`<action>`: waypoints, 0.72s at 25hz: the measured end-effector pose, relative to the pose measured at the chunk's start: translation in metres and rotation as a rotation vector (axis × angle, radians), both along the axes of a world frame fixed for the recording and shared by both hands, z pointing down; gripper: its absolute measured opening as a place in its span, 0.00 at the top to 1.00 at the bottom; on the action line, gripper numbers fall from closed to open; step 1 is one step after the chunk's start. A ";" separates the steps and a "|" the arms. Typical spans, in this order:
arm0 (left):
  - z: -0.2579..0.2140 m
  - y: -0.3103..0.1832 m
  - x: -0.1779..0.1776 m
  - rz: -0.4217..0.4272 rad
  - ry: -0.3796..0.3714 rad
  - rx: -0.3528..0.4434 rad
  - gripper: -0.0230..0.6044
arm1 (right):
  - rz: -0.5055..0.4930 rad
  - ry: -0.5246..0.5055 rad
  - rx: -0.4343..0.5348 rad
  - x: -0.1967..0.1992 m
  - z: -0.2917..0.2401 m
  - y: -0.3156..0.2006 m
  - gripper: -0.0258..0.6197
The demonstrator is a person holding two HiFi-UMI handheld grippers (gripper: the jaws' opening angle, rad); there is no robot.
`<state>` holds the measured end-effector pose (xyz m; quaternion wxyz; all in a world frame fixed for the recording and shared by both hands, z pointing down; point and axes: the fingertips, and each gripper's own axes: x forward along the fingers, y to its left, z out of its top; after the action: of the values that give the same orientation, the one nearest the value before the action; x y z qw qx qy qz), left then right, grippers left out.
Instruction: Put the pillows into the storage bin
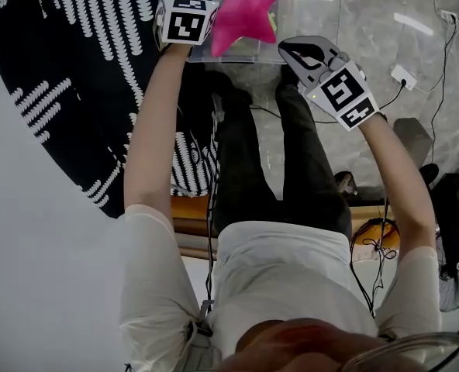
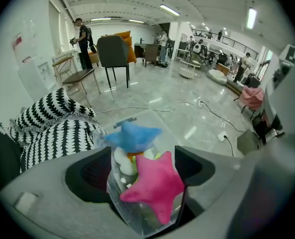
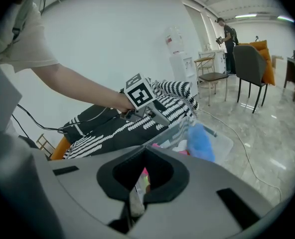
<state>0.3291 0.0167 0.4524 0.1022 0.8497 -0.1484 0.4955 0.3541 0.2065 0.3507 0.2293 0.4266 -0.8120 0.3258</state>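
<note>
**A:** How far along is it? Start with the big things.

**B:** The biggest is the large black cover with white dashed stripes (image 1: pixel 67 68), spread over the glossy grey stone surface (image 1: pixel 384 29) to the person's left. I can't tell whether it is a pillow, and neither claw touches it. Just beside it, in front of the person's legs, stands the clear plastic storage bin (image 1: pixel 313 18), and it looks close to full.

**A:** Full of what?

**B:** Soft pillows. The pink star-shaped plush pillow (image 2: pixel 155 185) is on top, at the near end of the bin. Behind it are a blue star-shaped plush pillow (image 2: pixel 132 136) and a small white rounded pillow (image 2: pixel 121 161).

**A:** And the claws?

**B:** The left gripper (image 2: pixel 143 176) hangs over the bin with its claw spread wide. The pink star lies in the gap and one of its arms brushes the right-hand jaw. There is a gap on the other side, so I judge it is not pinched. The right gripper (image 3: pixel 137 190) has its claw pressed together on a thin, pale strip — the bin's near wall, by the look of it — which would steady the bin.

**A:** So what's left?

**B:** Not much, I think. The blue and white pillows are in. The pink star is over the bin and riding high — it probably needs to be let go properly or pushed down. I see no other loose pillows nearby.
</note>
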 end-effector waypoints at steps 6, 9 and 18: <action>-0.015 -0.006 -0.006 -0.008 0.021 0.025 0.35 | -0.022 0.008 0.007 -0.006 -0.004 -0.006 0.96; -0.025 -0.008 -0.006 -0.013 0.031 0.035 0.34 | -0.028 0.019 0.012 -0.004 -0.008 -0.010 0.96; -0.106 0.019 -0.007 -0.059 0.140 0.017 0.34 | 0.023 0.081 0.047 0.017 -0.067 -0.013 0.96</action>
<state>0.3223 0.0359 0.3465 0.1197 0.8783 -0.1702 0.4304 0.3714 0.1935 0.2840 0.2483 0.4540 -0.8045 0.2917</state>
